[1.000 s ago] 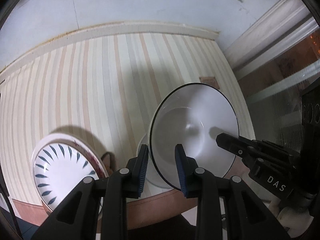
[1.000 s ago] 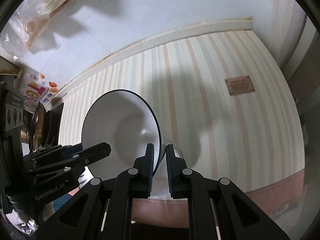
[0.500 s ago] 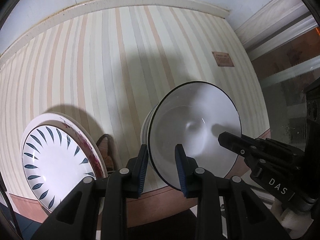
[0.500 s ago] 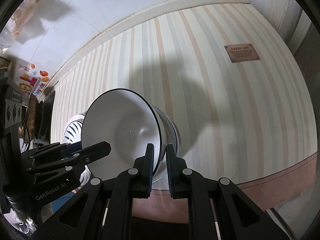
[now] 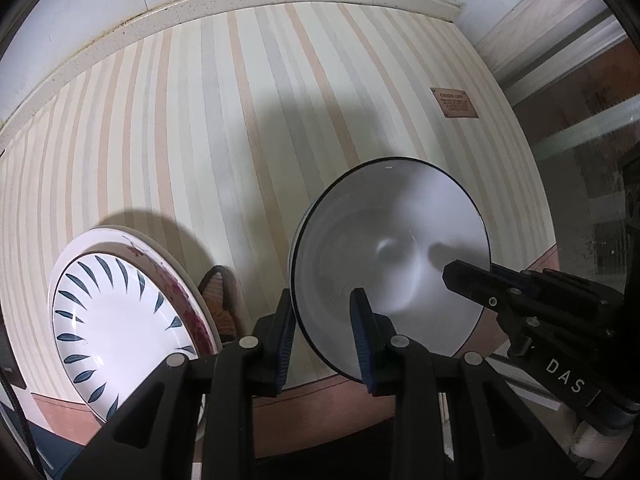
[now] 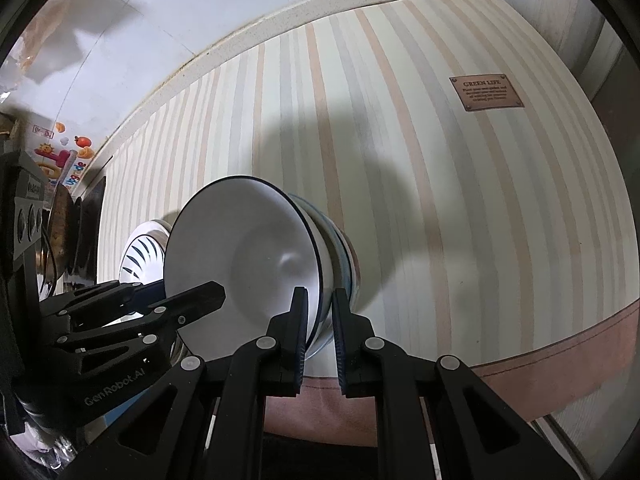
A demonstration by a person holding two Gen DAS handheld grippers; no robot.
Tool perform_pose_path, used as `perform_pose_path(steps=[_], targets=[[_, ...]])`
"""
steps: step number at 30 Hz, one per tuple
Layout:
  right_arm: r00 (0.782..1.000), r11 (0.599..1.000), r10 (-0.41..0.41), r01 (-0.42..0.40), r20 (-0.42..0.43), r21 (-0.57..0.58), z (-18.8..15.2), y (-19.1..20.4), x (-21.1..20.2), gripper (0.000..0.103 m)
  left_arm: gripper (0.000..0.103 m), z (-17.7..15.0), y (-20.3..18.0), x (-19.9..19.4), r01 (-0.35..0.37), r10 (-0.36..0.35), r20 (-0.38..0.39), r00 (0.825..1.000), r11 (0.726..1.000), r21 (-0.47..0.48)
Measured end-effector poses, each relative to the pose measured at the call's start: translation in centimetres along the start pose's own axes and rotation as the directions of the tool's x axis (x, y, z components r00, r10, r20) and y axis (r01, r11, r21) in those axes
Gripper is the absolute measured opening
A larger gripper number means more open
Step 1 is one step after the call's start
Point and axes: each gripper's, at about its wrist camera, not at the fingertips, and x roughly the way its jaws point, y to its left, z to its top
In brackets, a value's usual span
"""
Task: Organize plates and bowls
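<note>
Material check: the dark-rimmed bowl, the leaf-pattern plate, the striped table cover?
Bowl: looks like glazed ceramic, glossy white, with a small highlight inside and a thin dark rim line. Plate: probably glazed ceramic too, shiny white with painted blue leaf marks. Table cover: seems a matte striped fabric or vinyl mat; the stitched brown border and sewn-on label suggest fabric.

As I lower the white bowl (image 6: 248, 256), it now sits nested in the bowl stack (image 6: 340, 256) on the striped cloth (image 5: 240, 140), where a second ago it hung above a barely visible bowl. My right gripper (image 6: 320, 336) and left gripper (image 5: 324, 340) have dropped closer to the cloth. The patterned plate (image 5: 120, 320) looms larger at my left, and the brown label (image 6: 486, 92) is now readable.
</note>
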Motion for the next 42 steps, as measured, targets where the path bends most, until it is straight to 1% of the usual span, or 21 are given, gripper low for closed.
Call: perform_pose_path(steps=[8, 13, 20, 23, 28, 30, 32, 33, 35, 36, 38, 40, 41, 42], targets=[[1.0, 1.0, -0.01, 0.01, -0.002, -0.01, 0.3, 0.2, 0.0, 0.014, 0.025, 0.1, -0.1, -0.2, -0.015, 0.015, 0.001, 1.0, 1.0, 0.01], [1.0, 1.0, -0.017, 0.017, -0.008, 0.004, 0.5, 0.3, 0.2, 0.018, 0.025, 0.1, -0.1, -0.1, -0.016, 0.016, 0.0, 1.0, 1.0, 0.005], [1.0, 1.0, -0.019, 0.02, -0.013, 0.012, 0.4, 0.1, 0.3, 0.018, 0.025, 0.1, 0.0, -0.2, -0.018, 0.018, 0.002, 1.0, 1.0, 0.007], [1.0, 1.0, -0.025, 0.025, -0.016, 0.007, 0.3, 0.3, -0.1, 0.018, 0.025, -0.1, -0.1, -1.1, -0.023, 0.023, 0.019, 1.0, 1.0, 0.004], [0.998, 0.998, -0.064, 0.065, 0.027, -0.024, -0.6, 1.1, -2.3, 0.019, 0.026, -0.8, -0.3, -4.3, -0.05, 0.049, 0.078, 0.996, 0.999, 0.017], [0.994, 0.995, -0.087, 0.09, 0.063, -0.038, -1.3, 1.6, -3.8, 0.027, 0.026, -1.4, -0.2, -5.7, -0.057, 0.054, 0.111, 0.992, 0.998, 0.025], [0.99, 0.993, -0.102, 0.106, 0.095, -0.046, -1.8, 2.1, -5.2, 0.039, 0.026, -2.0, -0.2, -6.9, -0.055, 0.05, 0.138, 0.989, 0.998, 0.034], [0.988, 0.992, -0.109, 0.116, 0.112, -0.051, -2.2, 2.4, -6.0, 0.042, 0.029, -2.3, -0.2, -7.6, -0.057, 0.051, 0.151, 0.987, 0.998, 0.039], [0.98, 0.988, -0.129, 0.14, 0.149, -0.06, -3.1, 3.0, -7.6, 0.056, 0.031, -2.9, -0.3, -8.4, -0.055, 0.046, 0.169, 0.985, 0.997, 0.046], [0.978, 0.988, -0.133, 0.145, 0.159, -0.062, -3.5, 3.3, -8.2, 0.059, 0.033, -3.2, -0.4, -8.9, -0.052, 0.043, 0.177, 0.983, 0.998, 0.047], [0.976, 0.988, -0.128, 0.141, 0.179, -0.062, -4.1, 3.6, -9.4, 0.071, 0.034, -3.8, -0.4, -9.9, -0.04, 0.029, 0.192, 0.981, 0.998, 0.051], [0.971, 0.988, -0.13, 0.145, 0.202, -0.061, -4.7, 3.9, -10.8, 0.077, 0.038, -4.3, -0.6, -11.0, -0.033, 0.021, 0.214, 0.977, 0.998, 0.056], [0.967, 0.987, -0.134, 0.151, 0.216, -0.061, -5.0, 4.2, -11.6, 0.079, 0.047, -4.6, -0.7, -11.5, -0.024, 0.011, 0.221, 0.975, 0.998, 0.06], [0.963, 0.986, -0.138, 0.155, 0.233, -0.059, -5.3, 4.4, -12.4, 0.08, 0.066, -4.8, -0.8, -12.0, -0.016, 0.001, 0.229, 0.973, 0.998, 0.063]])
